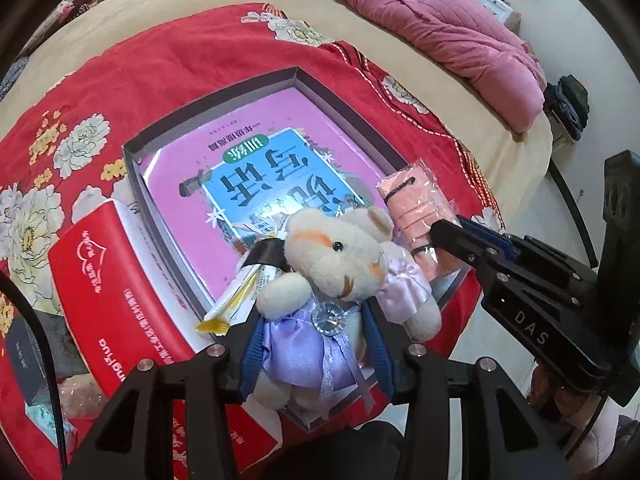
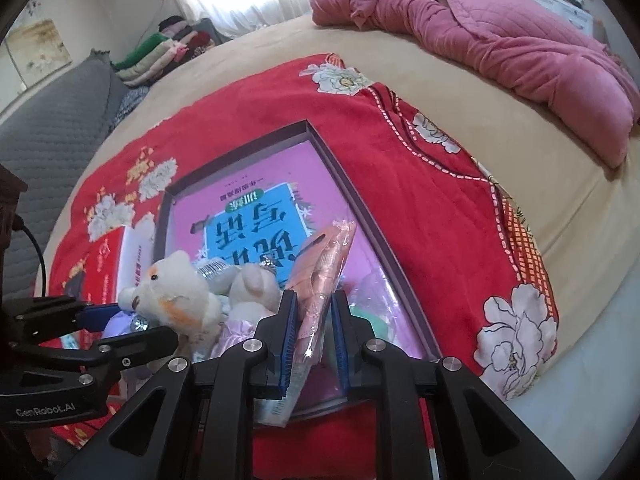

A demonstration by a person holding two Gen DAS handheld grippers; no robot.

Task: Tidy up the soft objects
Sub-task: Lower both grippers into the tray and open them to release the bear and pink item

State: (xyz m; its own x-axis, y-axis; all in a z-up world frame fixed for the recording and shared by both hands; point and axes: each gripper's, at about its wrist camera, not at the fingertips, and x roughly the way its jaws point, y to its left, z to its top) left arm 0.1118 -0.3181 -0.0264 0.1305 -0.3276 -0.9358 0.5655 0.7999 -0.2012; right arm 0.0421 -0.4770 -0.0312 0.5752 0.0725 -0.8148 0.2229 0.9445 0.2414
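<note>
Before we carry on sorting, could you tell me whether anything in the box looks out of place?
Yes: a yellow sachet pokes out over the near wall of the box, wedged beside the teddy bear that the left gripper holds. It is no soft object, and neither is the pink book under it.

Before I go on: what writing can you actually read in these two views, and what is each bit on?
"DAS": on the right hand-held gripper.
"GenRobot.AI": on the left hand-held gripper.
Book in the box: large upside-down Chinese characters; I can't make them out.
Red package: white print, too small to read.
Plastic packet: print blurred.
</note>
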